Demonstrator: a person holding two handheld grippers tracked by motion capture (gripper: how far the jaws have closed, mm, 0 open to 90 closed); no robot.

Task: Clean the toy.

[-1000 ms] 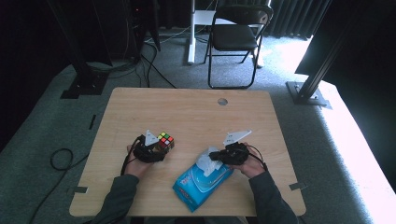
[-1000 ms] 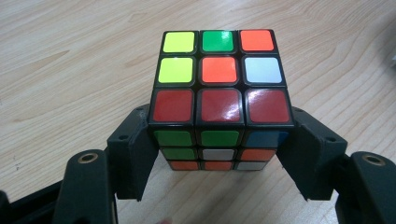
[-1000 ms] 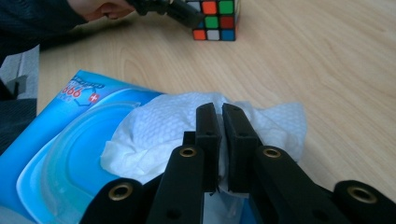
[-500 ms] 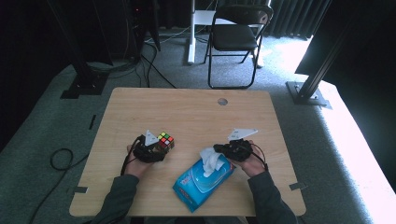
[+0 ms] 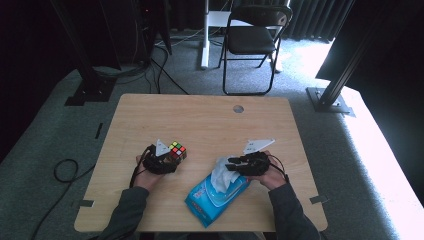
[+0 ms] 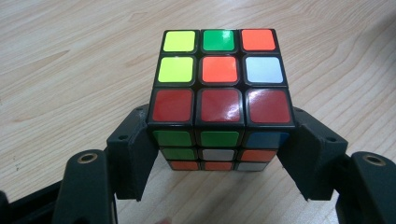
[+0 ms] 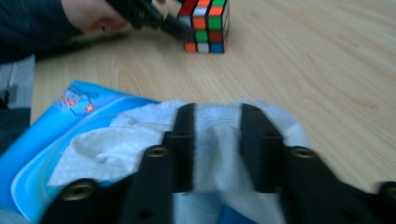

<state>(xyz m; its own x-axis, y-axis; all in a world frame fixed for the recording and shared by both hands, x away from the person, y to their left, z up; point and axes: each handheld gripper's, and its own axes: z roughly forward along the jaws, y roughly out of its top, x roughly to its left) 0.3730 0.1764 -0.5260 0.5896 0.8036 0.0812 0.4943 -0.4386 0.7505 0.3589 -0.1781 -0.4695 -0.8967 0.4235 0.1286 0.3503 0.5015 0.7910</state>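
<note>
While the left claw (image 6: 219,154) is clamped on the puzzle cube (image 6: 219,88) — its two black jaws pressed against the cube's opposite side faces — the cube sits flat on the worktop (image 5: 200,120) at about 8 o'clock from the worktop's middle in the high view, with red, orange, green, yellow and white stickers on top. No writing can be read on the cube.

At about 5 o'clock from the middle lies the blue wipes pack (image 5: 212,197), with a white wipe (image 5: 222,172) bunched up out of its opening. In the right gripper view the right claw (image 7: 217,149) has the wipe between its jaws; they have just been opening and now stand apart, with white tissue showing in the gap and the pads not clearly pressing it. The pack's print shows a small red mark with a white cross and some lettering beside it — too blurred to read.

The worktop is pale wood-grain board with a round cable hole (image 5: 238,108) near its far edge at 12 o'clock. Grey carpet (image 5: 60,125) surrounds it; a black folding chair (image 5: 252,40) stands beyond at 12 o'clock, dark curtains behind, and a loose cable (image 5: 65,170) lies on the floor at 9 o'clock.
</note>
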